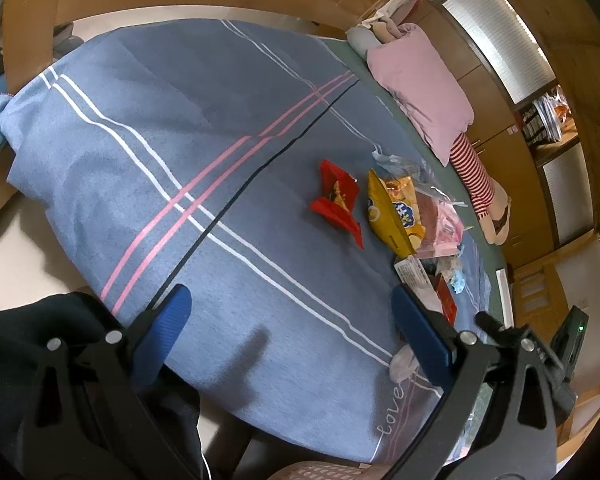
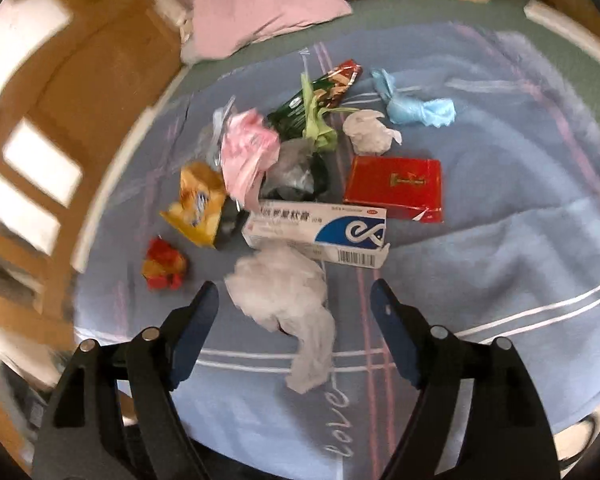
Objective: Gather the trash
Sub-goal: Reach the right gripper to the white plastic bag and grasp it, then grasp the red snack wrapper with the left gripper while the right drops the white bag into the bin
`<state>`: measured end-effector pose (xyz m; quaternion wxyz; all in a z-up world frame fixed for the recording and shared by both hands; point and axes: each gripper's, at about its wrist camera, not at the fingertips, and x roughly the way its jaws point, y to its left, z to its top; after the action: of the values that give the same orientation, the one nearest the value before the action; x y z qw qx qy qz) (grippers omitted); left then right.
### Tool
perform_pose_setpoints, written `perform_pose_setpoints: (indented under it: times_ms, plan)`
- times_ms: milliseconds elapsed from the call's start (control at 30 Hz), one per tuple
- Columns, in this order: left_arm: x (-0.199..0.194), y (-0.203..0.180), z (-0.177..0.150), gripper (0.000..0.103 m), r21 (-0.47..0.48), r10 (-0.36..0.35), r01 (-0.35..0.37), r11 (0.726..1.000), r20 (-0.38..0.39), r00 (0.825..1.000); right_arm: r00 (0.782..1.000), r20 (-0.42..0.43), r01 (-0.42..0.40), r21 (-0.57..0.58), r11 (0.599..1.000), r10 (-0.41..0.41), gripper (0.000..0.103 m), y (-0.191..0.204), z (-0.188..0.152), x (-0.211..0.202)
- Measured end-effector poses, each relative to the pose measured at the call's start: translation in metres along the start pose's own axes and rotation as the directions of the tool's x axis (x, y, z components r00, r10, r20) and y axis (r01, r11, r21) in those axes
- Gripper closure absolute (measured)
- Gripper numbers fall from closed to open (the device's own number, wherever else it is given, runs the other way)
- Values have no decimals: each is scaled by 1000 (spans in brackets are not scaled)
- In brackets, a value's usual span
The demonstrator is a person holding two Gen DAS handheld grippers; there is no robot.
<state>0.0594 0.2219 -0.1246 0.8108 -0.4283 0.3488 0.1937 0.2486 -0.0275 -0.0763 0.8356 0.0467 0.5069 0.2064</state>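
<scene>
Both grippers tilt steeply down over the quilt (image 2: pixel 500 184). The right gripper (image 2: pixel 294 300) stands wide above a crumpled tissue (image 2: pixel 284 292), gripping nothing; the left gripper (image 1: pixel 290 304) gapes wide, empty.

The word "love" is embroidered in white cursive on the blue quilt (image 2: pixel 500 168) near its front edge, legible in both wrist views (image 1: pixel 392 412). The white and blue carton (image 2: pixel 320 236), lying near the middle of the quilt, carries a row of Chinese characters too blurred to read, a looped white emblem on its blue panel, and a barcode on its end flap. The red box (image 2: pixel 396 188) bears a small gold mark, not legible. Printing on the yellow snack bag (image 1: pixel 392 216) cannot be read
</scene>
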Motion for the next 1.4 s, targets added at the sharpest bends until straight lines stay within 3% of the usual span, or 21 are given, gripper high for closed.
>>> perform_pose_setpoints:
  times_ms: [133, 233, 333, 400, 500, 567, 633, 667, 700, 767, 833, 967, 1067, 1167, 1267, 1300, 1333, 1367, 1400]
  plan:
    - [-2, 5, 2, 3, -26, 0, 0, 1000, 11, 1000, 992, 32, 123, -258, 958, -118, 26, 45, -11, 14]
    - [-3, 7, 3, 3, -37, 1, 0, 999, 17, 1000, 984, 26, 169, -429, 887, -175, 40, 76, -27, 32]
    - [-2, 7, 2, 3, -38, 0, 0, 999, 13, 1000, 960, -3, 238, -513, 825, -280, 41, 85, -30, 69]
    - [-2, 6, 2, 3, -36, -1, 1, 999, 11, 1000, 949, -13, 263, -520, 813, -315, 41, 82, -27, 88]
    - [-2, 7, 2, 3, -38, 1, -1, 999, 10, 1000, 940, -40, 275, -499, 822, -339, 41, 68, -18, 112]
    - [0, 7, 3, 3, -44, 0, 0, 999, 2, 1000, 951, -47, 254, -448, 857, -306, 41, 56, -8, 118]
    - [1, 7, 2, 3, -43, 0, 0, 999, -2, 1000, 958, -53, 239, -401, 884, -283, 58, 46, 0, 116]
    - [1, 6, 2, 3, -40, 2, -2, 999, -1, 1000, 959, -57, 239, -374, 896, -279, 76, 40, 5, 113]
    - [2, 5, 2, 3, -36, 4, -4, 999, -1, 1000, 965, -73, 211, -349, 913, -251, 85, 35, 8, 108]
    - [4, 4, 3, 3, -29, 15, -15, 999, -5, 1000, 979, -121, 124, -280, 952, -163, 88, 24, 11, 93]
    - [10, 2, 5, 3, -18, 48, -48, 999, -22, 999, 984, -135, 85, -242, 967, -120, 88, 17, 12, 78]
    - [43, -5, 18, 5, 12, 93, -93, 996, -124, 988, 994, -111, -2, -163, 987, -17, 88, -6, -1, 18]
    - [51, -27, 38, 5, 2, 72, -72, 997, -66, 995, 994, -100, -52, -99, 994, 42, 88, -21, -21, -14]
    - [80, -73, 63, 5, 165, 84, -80, 983, -17, 996, 995, -71, -70, -16, 997, 69, 88, -31, -48, -51]
    - [126, -102, 70, 5, 356, 144, -112, 928, -64, 988, 999, -22, -41, 10, 999, 42, 88, -37, -73, -81]
    - [144, -106, 68, 9, 436, 215, -163, 885, -74, 974, 1000, -5, -9, 12, 1000, 9, 88, -39, -82, -88]
    - [153, -108, 64, 34, 479, 268, -209, 853, -58, 962, 1000, 11, 15, 15, 1000, -15, 88, -40, -90, -94]
    - [161, -106, 62, 67, 517, 305, -236, 823, -51, 951, 1000, 18, 19, 20, 1000, -20, 88, -40, -95, -98]
    - [168, -102, 60, 71, 528, 313, -225, 819, -84, 946, 1000, 25, 15, 34, 999, -15, 88, -43, -101, -100]
